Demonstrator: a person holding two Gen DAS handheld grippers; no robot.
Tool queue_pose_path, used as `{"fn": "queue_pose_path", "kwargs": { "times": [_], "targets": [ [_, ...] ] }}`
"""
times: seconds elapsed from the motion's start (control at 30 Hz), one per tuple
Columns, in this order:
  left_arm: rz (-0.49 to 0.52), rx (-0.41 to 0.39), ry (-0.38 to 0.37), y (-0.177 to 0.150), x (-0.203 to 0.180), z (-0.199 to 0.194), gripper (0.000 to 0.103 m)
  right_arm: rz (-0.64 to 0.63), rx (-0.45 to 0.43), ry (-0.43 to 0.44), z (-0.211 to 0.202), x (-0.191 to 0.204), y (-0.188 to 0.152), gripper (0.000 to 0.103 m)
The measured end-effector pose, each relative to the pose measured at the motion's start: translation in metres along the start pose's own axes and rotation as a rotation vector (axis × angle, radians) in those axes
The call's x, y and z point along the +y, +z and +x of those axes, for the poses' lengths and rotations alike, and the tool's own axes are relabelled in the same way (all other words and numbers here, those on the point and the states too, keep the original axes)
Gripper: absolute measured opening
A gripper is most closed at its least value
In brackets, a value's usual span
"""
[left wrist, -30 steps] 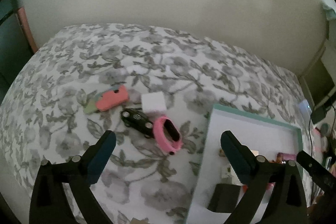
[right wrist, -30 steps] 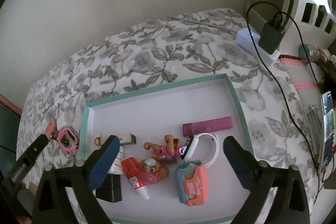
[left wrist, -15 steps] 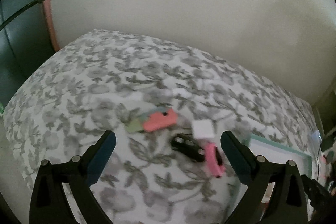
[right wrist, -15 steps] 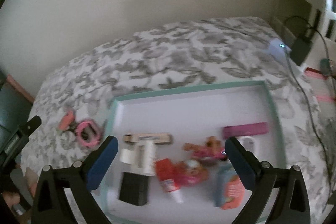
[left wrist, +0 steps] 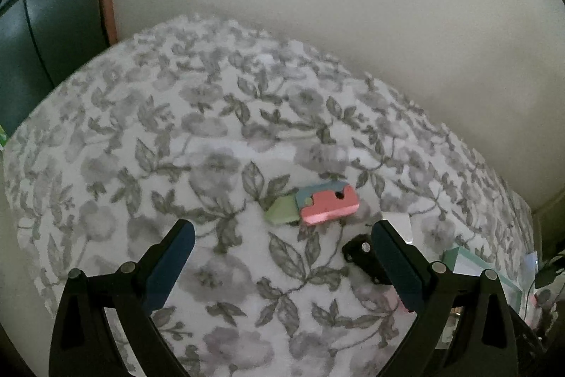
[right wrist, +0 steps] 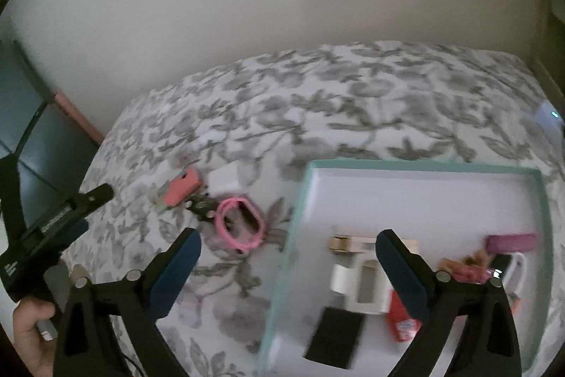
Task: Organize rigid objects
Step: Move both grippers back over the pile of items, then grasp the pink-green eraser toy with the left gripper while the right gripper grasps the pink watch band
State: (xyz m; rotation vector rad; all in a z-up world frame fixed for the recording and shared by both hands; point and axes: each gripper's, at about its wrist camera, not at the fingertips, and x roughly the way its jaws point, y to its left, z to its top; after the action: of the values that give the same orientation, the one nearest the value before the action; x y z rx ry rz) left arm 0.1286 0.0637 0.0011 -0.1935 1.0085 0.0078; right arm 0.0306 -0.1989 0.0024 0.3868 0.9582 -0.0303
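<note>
Loose on the floral cloth lie a coral and green block (left wrist: 319,204), a black toy car (left wrist: 360,253), a white cube (left wrist: 400,222) and a pink band (right wrist: 240,227). The block (right wrist: 178,189) and cube (right wrist: 223,181) also show in the right wrist view. My left gripper (left wrist: 282,262) is open and empty, above the cloth in front of the block. My right gripper (right wrist: 287,265) is open and empty, over the left rim of the teal tray (right wrist: 300,211), which holds several items.
The tray holds a black box (right wrist: 335,338), a white frame (right wrist: 365,287), a red tube (right wrist: 400,317) and a pink bar (right wrist: 512,241). A wall stands behind the table. A dark cabinet (left wrist: 31,41) is at the left. My left gripper's body (right wrist: 49,228) shows at the left.
Both grippers have swung left. The loose objects have shifted right in both views; the tray has slid to the right edge of the left view. Both stay open.
</note>
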Motion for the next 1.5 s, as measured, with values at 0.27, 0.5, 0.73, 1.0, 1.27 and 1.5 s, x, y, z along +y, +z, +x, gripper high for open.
{"fn": "queue_pose_path", "kwargs": {
  "times": [0.27,0.5,0.73,1.0,1.27,1.5],
  "targets": [
    [0.021,0.107,-0.011,0.008,-0.002,0.042,0.100,-0.061,0.072,0.040,0.040,0.027,0.007,0.080],
    [0.180,0.156,0.004,0.014,-0.019,0.075,0.100,-0.099,0.137,0.081,0.075,0.042,0.012,0.065],
    [0.291,0.191,0.027,0.014,-0.029,0.102,0.100,-0.128,0.217,0.095,0.100,0.041,0.013,0.058],
    [0.361,0.181,0.012,0.019,-0.041,0.117,0.096,-0.162,0.254,0.104,0.112,0.040,0.015,0.056],
    [0.348,0.181,0.003,0.019,-0.040,0.128,0.066,-0.226,0.273,0.113,0.116,0.049,0.013,0.056],
    [0.335,0.171,0.002,0.017,-0.035,0.122,0.049,-0.209,0.270,0.136,0.117,0.046,0.011,0.056]
  ]
}}
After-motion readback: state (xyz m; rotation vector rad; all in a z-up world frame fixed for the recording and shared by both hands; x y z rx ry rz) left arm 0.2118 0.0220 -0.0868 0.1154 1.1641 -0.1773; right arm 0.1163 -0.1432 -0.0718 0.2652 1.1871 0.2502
